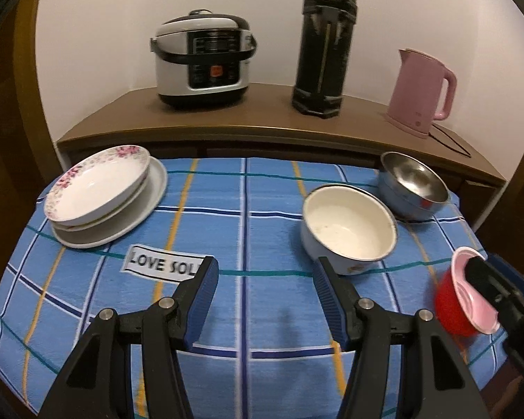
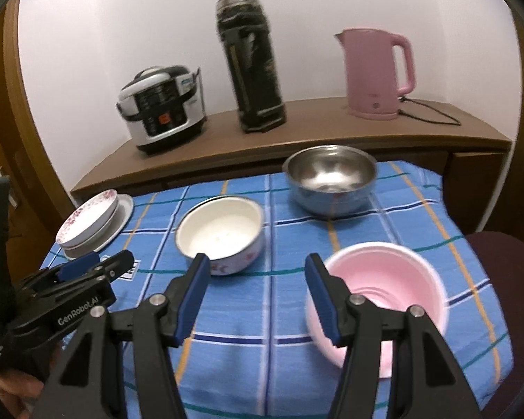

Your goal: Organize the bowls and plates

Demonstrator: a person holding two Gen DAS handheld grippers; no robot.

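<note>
Blue checked cloth: it covers the table, and all the crockery stands on it; a white patch printed "LOVE SOL" lies near our left fingers
Plates: we see them stacked at the far left corner of the cloth, a floral-rimmed plate on top, tilted a little, and a wider white plate at the bottom
White enamel bowl: upright near the middle of the cloth, just beyond the left tongs' right finger, and well apart from the plates
Steel bowl: upright at the far right, just behind the enamel bowl; we cannot tell whether the two touch
Pink bowl: at the near right edge of the cloth, red on the outside in the left view; it looks tilted there and blurred in both views
Left gripper: we hold it above the near middle of the cloth, its fingers spread wide with nothing between them
Right gripper: its fingers are spread wide too; the right finger overlaps the pink bowl's near rim, and we cannot tell whether it touches
Wooden shelf: behind the table it carries a rice cooker, a tall black flask and a pink kettle, in that order from left to right
</note>
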